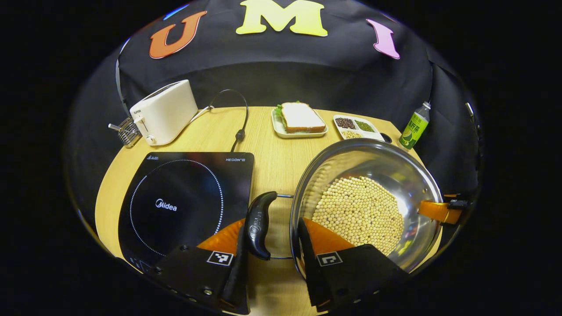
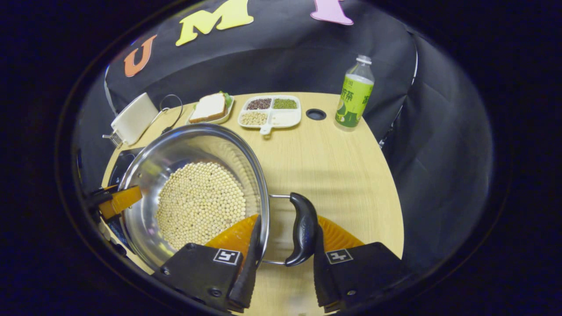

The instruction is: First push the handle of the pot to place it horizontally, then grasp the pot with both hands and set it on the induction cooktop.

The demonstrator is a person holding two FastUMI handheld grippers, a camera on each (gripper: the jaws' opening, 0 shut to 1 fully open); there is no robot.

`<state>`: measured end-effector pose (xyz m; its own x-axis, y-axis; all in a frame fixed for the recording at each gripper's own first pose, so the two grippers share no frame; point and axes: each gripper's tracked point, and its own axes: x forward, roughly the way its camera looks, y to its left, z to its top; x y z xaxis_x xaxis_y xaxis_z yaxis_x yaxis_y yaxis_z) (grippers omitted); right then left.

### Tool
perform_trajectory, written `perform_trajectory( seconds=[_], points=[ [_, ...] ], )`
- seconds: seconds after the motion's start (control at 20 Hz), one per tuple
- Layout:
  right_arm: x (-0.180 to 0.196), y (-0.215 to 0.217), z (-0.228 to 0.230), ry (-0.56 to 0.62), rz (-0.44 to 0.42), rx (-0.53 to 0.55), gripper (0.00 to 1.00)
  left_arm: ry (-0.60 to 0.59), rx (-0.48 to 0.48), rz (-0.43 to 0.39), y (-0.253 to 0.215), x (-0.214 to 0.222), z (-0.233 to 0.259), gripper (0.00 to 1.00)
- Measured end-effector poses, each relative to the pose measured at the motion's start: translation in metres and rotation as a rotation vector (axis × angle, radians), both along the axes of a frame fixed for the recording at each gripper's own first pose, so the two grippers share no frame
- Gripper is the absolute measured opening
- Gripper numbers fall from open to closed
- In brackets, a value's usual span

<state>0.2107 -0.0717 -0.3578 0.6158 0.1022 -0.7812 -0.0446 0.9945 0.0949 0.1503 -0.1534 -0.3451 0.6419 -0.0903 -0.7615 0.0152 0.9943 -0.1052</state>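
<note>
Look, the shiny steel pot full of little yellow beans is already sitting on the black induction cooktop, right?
Not quite. The shiny steel pot does hold the little yellow beans, but it is not on the black induction cooktop. It sits on the round wooden table to the right of the cooktop, as the left gripper view shows.

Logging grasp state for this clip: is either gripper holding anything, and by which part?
Not clearly. Each gripper straddles a side handle of the pot: left gripper around the left handle, right gripper around the right handle. Jaws look open.
</note>
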Motion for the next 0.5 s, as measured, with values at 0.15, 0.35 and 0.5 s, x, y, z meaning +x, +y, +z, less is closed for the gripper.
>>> perform_trajectory(
  seconds=[0.15, 0.35, 0.5],
  points=[
    [-0.004, 0.011, 0.014, -0.014, -0.002, 0.003, 0.54, -0.012, -0.002, -0.001, 0.011, 0.000, 0.013, 0.54],
    [-0.009, 0.034, 0.033, -0.035, -0.007, 0.017, 0.55, -0.040, 0.007, -0.002, 0.037, -0.003, 0.031, 0.54],
    [-0.013, 0.055, 0.047, -0.053, -0.003, 0.024, 0.54, -0.058, 0.010, 0.004, 0.059, -0.004, 0.043, 0.54]
  ],
)
